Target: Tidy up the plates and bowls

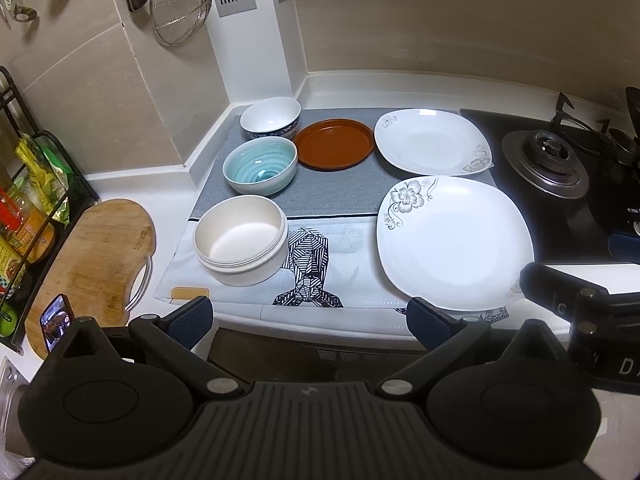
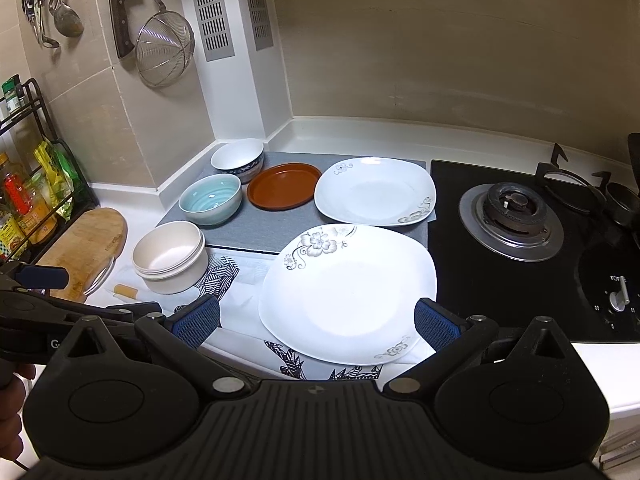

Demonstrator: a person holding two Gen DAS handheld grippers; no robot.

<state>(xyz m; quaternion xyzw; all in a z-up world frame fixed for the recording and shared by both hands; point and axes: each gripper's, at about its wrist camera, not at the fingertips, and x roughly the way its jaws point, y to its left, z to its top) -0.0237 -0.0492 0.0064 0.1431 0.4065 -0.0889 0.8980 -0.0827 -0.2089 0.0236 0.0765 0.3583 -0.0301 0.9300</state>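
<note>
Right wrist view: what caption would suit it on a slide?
Open right gripper poised over the near floral plate, with three bowls, a brown dish and a second plate waiting beside the stove.

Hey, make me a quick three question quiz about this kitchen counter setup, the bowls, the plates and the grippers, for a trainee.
1. How many bowls stand left of the plates?
2. True or false: the brown dish is stacked on a white plate.
3. Which plate lies nearest the right gripper: A, the far flowered plate, or B, the near flowered plate?

Key
1. Three: the blue-patterned bowl, the teal bowl and the cream bowl.
2. False; it sits alone on the grey mat.
3. B. Both the right gripper and the left gripper are open and empty.
</note>
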